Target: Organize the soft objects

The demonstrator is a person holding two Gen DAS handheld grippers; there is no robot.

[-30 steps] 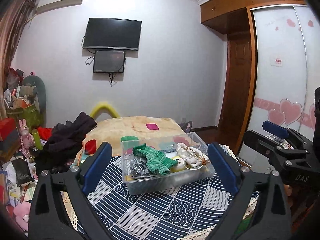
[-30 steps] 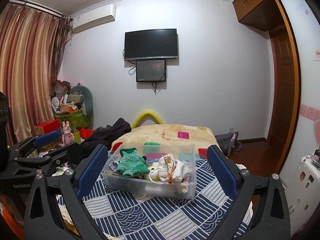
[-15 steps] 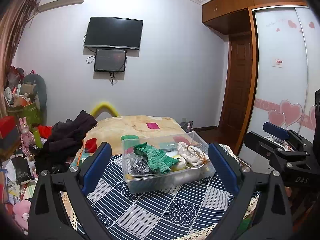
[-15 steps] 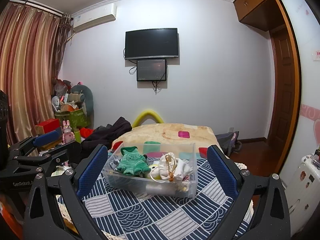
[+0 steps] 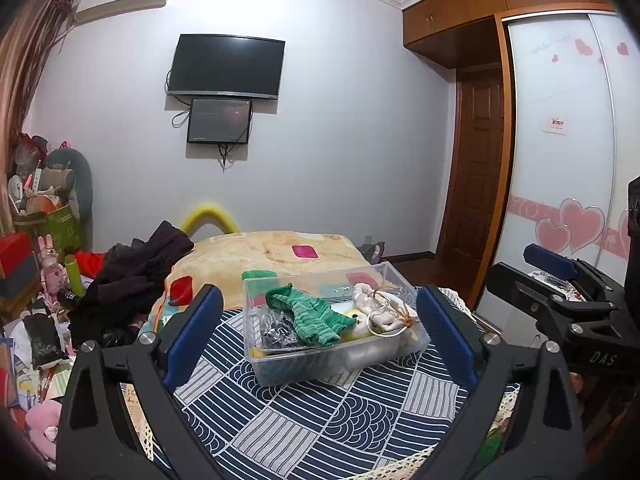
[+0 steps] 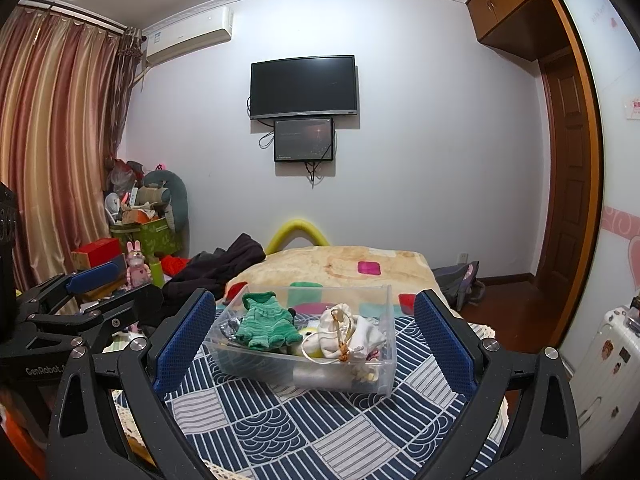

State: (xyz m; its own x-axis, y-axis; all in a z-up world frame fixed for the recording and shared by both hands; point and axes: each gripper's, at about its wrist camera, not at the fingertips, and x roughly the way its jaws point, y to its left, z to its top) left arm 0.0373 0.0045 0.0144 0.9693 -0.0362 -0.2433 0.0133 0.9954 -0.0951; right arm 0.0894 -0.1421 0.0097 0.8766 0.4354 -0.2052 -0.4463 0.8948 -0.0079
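A clear plastic box (image 5: 344, 368) stands on a table with a navy and white patterned cloth (image 5: 312, 420); the box also shows in the right wrist view (image 6: 312, 376). In it lie a green knitted doll garment (image 5: 310, 318) (image 6: 266, 326), a white drawstring pouch (image 5: 378, 310) (image 6: 344, 334), a yellow soft piece and some dark items. My left gripper (image 5: 320, 338) is open and empty, held a little in front of the box. My right gripper (image 6: 310, 340) is open and empty at about the same distance.
Behind the table is a bed with a beige blanket (image 5: 264, 252) and a heap of dark clothes (image 5: 132, 280). Cluttered boxes and toys (image 5: 40, 240) stand at the left. A wooden door (image 5: 476, 184) and a sliding wardrobe (image 5: 560, 160) are at the right.
Both views have shifted only slightly; the box sits a touch lower in the right wrist view. Both grippers stay open and empty.
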